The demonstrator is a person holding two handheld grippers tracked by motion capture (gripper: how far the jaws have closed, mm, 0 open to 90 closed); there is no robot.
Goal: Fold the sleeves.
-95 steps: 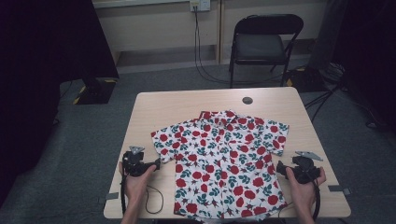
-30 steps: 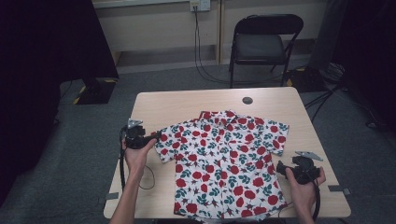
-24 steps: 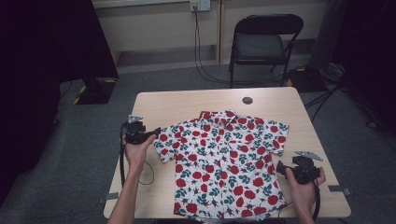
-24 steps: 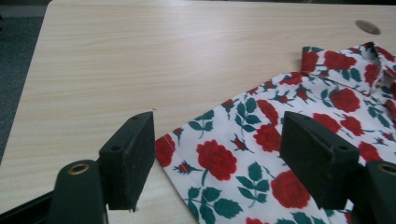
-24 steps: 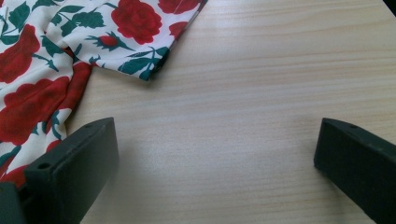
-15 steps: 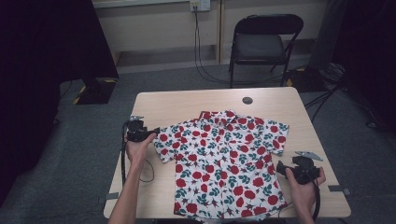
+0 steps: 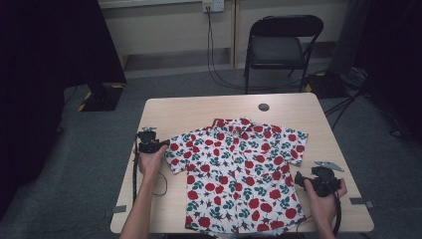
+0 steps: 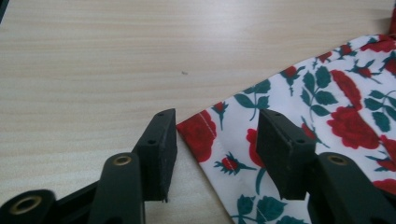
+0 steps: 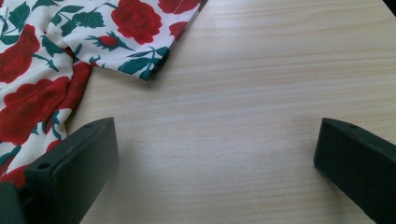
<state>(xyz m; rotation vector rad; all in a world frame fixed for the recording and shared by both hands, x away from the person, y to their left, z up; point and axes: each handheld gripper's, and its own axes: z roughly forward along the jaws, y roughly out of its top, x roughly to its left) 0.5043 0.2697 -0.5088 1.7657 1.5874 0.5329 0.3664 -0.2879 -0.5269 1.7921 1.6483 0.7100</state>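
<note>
one rose-print shirt [image 7: 238, 172], two tools, left [image 7: 160, 145] and right [image 7: 298, 179], one table [image 7: 199, 112], one folding chair [image 7: 283, 45]

Tool [image 8: 212, 149] closing astride shirt sleeve [image 8: 224, 140] corner; table [image 8: 93, 70] beneath.

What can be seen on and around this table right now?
Shirt: one, white with red roses and green leaves, spread flat across the middle of the table.
Table: one, pale wood, centre of the room.
Small disc: one, dark, near the table's far edge.
Folding chair: one, black, behind the table.
Cables: several, black, on the grey floor under a wall socket.
Left gripper: one, black; its jaws have just been closing and stand astride the corner of the shirt's sleeve, pads not yet pressing.
Right gripper: one, black, jaws wide open over bare wood beside the shirt's side hem.
Hands: two, one holding each gripper, entering from the table's near edge.
</note>
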